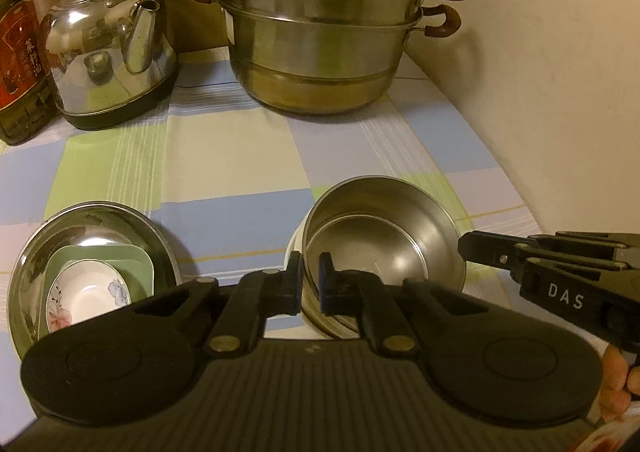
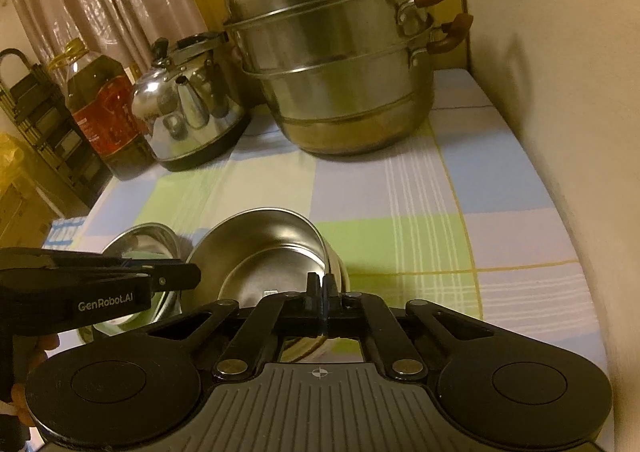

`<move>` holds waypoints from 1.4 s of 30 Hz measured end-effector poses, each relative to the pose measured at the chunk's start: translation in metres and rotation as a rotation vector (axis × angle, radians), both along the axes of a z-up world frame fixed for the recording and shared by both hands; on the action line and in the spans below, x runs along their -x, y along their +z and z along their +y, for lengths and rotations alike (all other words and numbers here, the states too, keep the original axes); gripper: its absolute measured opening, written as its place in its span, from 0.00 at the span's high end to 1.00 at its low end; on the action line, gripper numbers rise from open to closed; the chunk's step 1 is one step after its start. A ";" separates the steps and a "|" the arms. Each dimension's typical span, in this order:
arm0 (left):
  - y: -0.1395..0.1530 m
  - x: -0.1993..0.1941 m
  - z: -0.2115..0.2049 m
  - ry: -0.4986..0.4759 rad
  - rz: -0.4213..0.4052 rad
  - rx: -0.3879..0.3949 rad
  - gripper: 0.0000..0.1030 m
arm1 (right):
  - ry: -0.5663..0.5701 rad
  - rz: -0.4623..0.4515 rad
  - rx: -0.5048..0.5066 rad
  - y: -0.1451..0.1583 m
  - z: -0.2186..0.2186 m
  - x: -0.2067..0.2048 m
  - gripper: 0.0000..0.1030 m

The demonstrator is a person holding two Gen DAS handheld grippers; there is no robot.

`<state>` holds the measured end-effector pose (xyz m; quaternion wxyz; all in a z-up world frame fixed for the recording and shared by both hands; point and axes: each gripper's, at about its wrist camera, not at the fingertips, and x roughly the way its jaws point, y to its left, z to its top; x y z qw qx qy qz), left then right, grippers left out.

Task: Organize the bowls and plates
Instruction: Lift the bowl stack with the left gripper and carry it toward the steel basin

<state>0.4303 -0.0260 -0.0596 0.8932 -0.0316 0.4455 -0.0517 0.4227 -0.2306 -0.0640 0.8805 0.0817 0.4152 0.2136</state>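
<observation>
Both grippers pinch the steel bowl now, well in front of the big steamer pot. The left gripper clamps the near rim; the right gripper bites the rim on its own side. The bowl sits tilted atop a small stack of bowls. Thin steel looks light and stiff but slick, so the rim is likely the only real handhold. Beside it, away from the wall, a floral dish nests in the wide steel plate, looking more fragile.
</observation>
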 end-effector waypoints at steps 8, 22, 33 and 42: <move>-0.007 -0.009 0.006 0.038 0.043 0.016 0.91 | -0.009 0.066 -0.031 -0.005 -0.001 -0.009 0.99; -0.020 -0.018 0.006 0.031 0.114 0.051 0.87 | -0.040 0.136 -0.038 -0.020 0.002 -0.026 0.86; -0.019 -0.028 0.014 0.057 0.221 0.109 0.87 | 0.014 0.284 0.068 -0.006 0.016 -0.064 0.91; -0.017 -0.032 0.016 0.058 0.227 0.121 0.87 | 0.033 0.369 0.111 -0.006 0.022 -0.079 0.91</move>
